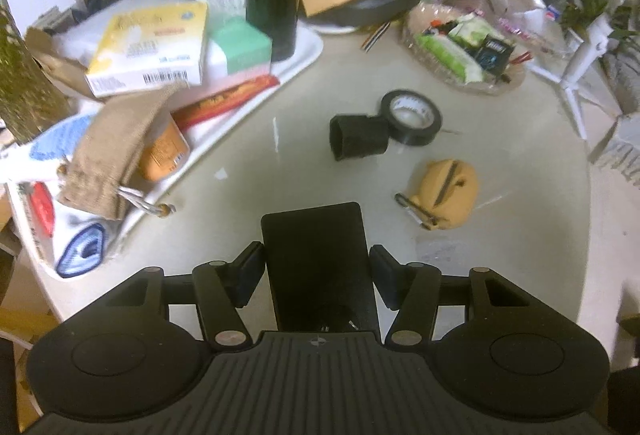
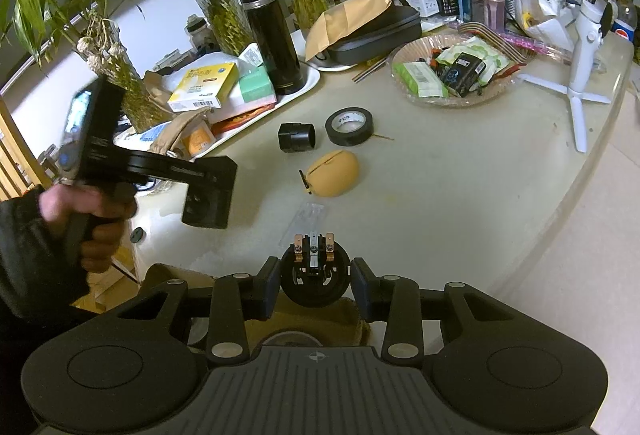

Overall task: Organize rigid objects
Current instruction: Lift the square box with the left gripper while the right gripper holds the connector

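Both grippers are the same matte black plastic build: left gripper (image 1: 316, 267) and right gripper (image 2: 315, 285) each have a ribbed centre plate with a tiny crosshair mark, two big round discs at the sides, and linkage arms pinned with silver rivets. Finger pads (image 2: 362, 285) look dark bluish. The person's bare hand (image 2: 90, 219) pokes out of a black sleeve (image 2: 24, 255).

We can read very little here; at the far right edge a bottle (image 2: 628, 29) carries the round red, white and blue Pepsi sign; the yellow box (image 1: 150, 47) on the far-left tray shows a barcode and a red band, its print too blurred for us to read; lettering inside the tape roll (image 1: 411, 117) stays illegible too.
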`<state>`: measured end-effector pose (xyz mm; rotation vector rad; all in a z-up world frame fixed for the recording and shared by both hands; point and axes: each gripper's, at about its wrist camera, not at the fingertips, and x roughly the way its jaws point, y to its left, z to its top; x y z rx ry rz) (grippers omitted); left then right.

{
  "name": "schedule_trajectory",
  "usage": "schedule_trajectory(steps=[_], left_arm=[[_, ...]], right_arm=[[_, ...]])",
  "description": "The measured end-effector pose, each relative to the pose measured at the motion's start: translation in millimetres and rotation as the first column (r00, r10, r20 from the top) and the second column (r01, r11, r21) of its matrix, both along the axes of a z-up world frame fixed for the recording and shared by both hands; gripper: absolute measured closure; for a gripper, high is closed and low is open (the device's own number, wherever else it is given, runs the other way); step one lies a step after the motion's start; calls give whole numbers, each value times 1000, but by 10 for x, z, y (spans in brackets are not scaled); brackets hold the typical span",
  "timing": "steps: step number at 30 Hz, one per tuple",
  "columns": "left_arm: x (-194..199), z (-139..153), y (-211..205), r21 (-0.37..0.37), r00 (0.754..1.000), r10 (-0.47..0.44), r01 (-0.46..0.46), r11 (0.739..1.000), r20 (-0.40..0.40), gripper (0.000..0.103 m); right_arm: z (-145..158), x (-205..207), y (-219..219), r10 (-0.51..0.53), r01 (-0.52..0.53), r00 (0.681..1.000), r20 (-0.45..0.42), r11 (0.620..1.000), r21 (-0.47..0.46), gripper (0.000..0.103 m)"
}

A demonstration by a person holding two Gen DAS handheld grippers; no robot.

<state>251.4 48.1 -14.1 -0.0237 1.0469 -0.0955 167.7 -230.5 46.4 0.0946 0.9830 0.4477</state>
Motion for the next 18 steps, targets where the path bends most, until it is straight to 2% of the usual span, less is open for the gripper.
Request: schedule_trajectory(steps=[8, 18], left_arm=[[-274, 429, -56, 3, 997, -18, 18, 1000, 75, 47], [-675, 800, -153, -32, 995, -68, 70, 997, 77, 47]], right_arm=[[39, -25, 75, 9, -9, 1000, 4, 1000, 1, 62], [146, -85, 168, 29, -29, 999, 12, 1000, 3, 62]])
